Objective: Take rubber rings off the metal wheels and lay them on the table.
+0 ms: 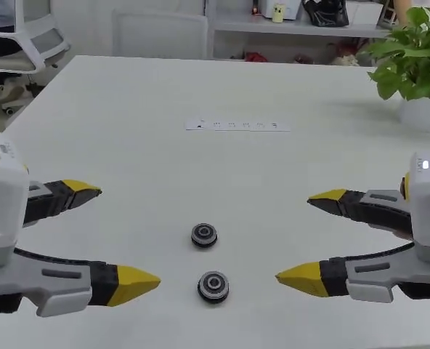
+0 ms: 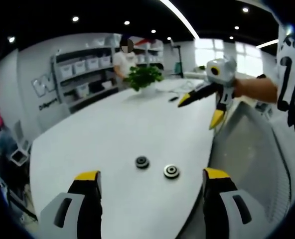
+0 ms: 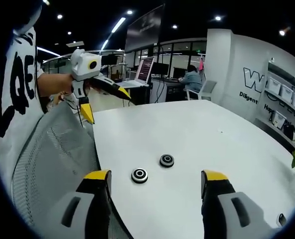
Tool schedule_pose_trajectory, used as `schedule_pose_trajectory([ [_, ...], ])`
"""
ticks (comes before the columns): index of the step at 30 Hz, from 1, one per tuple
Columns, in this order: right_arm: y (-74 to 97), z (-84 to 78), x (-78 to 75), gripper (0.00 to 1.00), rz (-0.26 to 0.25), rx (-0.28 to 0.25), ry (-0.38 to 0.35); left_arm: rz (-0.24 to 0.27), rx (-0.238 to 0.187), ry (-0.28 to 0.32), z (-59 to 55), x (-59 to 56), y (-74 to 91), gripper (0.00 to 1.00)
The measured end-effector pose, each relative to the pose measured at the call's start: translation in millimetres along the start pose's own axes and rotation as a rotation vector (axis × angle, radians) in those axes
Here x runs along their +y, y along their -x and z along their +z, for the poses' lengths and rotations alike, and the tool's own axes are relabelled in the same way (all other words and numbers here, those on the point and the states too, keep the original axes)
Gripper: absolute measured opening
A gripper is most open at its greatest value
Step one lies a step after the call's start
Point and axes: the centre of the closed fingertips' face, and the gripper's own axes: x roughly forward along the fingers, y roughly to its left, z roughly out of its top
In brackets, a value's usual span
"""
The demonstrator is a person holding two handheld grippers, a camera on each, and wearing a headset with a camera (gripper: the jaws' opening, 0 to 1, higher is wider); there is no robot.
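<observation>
**Rubber on both wheels, midway between two open tongs**

On the left, the left tongs hang over the table, jaws spread wide and gripping nothing, tips pointing right. In the middle two small metal wheels lie flat, axle holes up. The far wheel and the near wheel sit close together but apart, each wearing its dark rubber ring. On the right, the right tongs mirror the first, equally wide and empty, tips pointing left. Neither side looks clearly nearer, so either could reach straight inward.
</observation>
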Motion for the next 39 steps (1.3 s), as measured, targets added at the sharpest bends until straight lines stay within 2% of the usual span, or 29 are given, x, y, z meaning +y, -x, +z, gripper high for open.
schedule_pose_trajectory([
  [11,-10.4,-2.3,-7.7,0.7,0.021,-0.001,-0.008,-0.02,0.017,-0.017,-3.5,3.1,-12.5,0.84],
  [25,-30.3,-4.5,-6.2,0.65,0.073,-0.001,0.044,-0.045,0.028,-0.022,-10.1,3.4,-23.9,0.83],
  [39,-47.1,-20.8,-6.9,0.61,0.132,0.046,0.098,-0.083,0.057,-0.046,-19.1,-0.3,-38.1,0.82],
])
